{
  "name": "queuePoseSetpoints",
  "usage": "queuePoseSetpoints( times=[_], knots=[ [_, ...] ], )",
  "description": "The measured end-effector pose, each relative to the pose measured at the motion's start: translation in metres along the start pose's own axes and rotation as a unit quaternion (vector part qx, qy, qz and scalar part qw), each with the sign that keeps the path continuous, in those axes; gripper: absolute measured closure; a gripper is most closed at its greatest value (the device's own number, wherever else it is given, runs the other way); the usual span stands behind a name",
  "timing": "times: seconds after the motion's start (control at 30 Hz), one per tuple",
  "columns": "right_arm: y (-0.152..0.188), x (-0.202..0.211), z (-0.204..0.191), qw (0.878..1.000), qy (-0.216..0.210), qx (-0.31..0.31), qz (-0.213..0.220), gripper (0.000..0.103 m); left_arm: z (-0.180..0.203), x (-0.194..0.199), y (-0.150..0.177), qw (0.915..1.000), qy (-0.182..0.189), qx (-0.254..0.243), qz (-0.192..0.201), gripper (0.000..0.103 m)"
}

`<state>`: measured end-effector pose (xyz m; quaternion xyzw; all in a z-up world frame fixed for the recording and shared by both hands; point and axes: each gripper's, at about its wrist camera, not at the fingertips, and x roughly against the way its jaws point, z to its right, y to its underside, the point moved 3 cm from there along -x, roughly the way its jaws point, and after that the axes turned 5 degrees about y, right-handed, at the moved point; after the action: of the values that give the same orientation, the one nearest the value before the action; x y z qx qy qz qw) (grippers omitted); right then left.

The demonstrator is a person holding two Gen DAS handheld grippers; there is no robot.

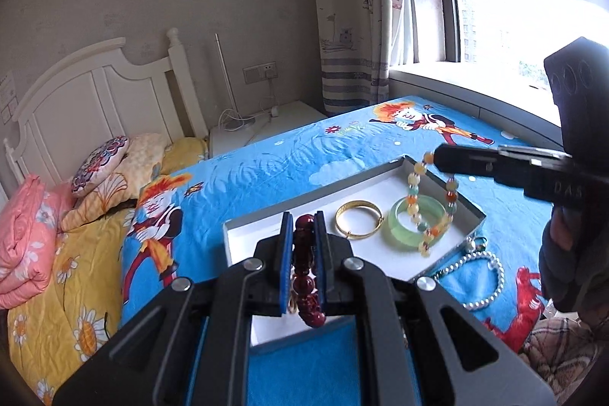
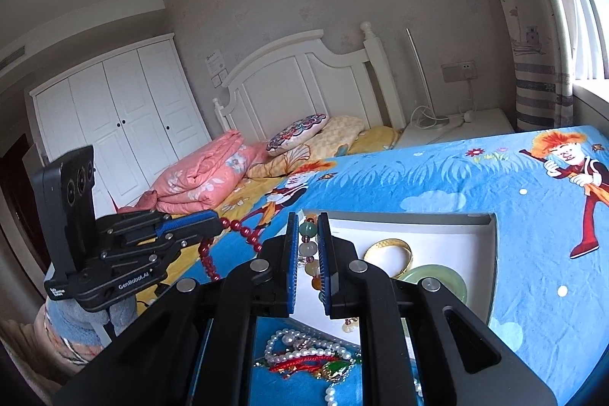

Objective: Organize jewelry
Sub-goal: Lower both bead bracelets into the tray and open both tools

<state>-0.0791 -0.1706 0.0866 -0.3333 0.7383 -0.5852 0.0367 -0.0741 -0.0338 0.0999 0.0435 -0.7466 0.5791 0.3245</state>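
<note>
My left gripper [image 1: 303,218] is shut on a dark red bead bracelet [image 1: 304,276], which hangs above the near end of a shallow white box [image 1: 365,189] on the blue bedspread. In the box lie a gold bangle [image 1: 359,218] and a green jade bangle [image 1: 418,224]. My right gripper [image 1: 437,158] comes in from the right, shut on a multicoloured bead bracelet [image 1: 413,200] that dangles over the jade bangle. In the right wrist view, the right gripper [image 2: 308,218] pinches those beads [image 2: 307,248]. The left gripper [image 2: 217,221] holds the red beads [image 2: 243,234] at the left.
A pearl bracelet [image 1: 479,276] lies on the bedspread just right of the box. In the right wrist view, pearls [image 2: 304,349] and a red cord with a green pendant [image 2: 327,366] lie tangled under the gripper. Pillows and a folded pink quilt [image 2: 201,177] sit by the headboard.
</note>
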Motion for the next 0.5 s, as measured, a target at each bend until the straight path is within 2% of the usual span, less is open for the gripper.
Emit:
queuePoseSetpoints(
  times=[0.23, 0.5],
  knots=[
    [0.008, -0.02, 0.009, 0.999, 0.026, 0.006, -0.019, 0.091, 0.007, -0.042, -0.017, 0.9997, 0.016, -0.008, -0.017, 0.093],
    [0.013, -0.029, 0.008, 0.998, 0.053, 0.029, -0.02, 0.091, 0.014, -0.079, -0.022, 0.9988, 0.027, -0.025, -0.034, 0.093]
  ],
)
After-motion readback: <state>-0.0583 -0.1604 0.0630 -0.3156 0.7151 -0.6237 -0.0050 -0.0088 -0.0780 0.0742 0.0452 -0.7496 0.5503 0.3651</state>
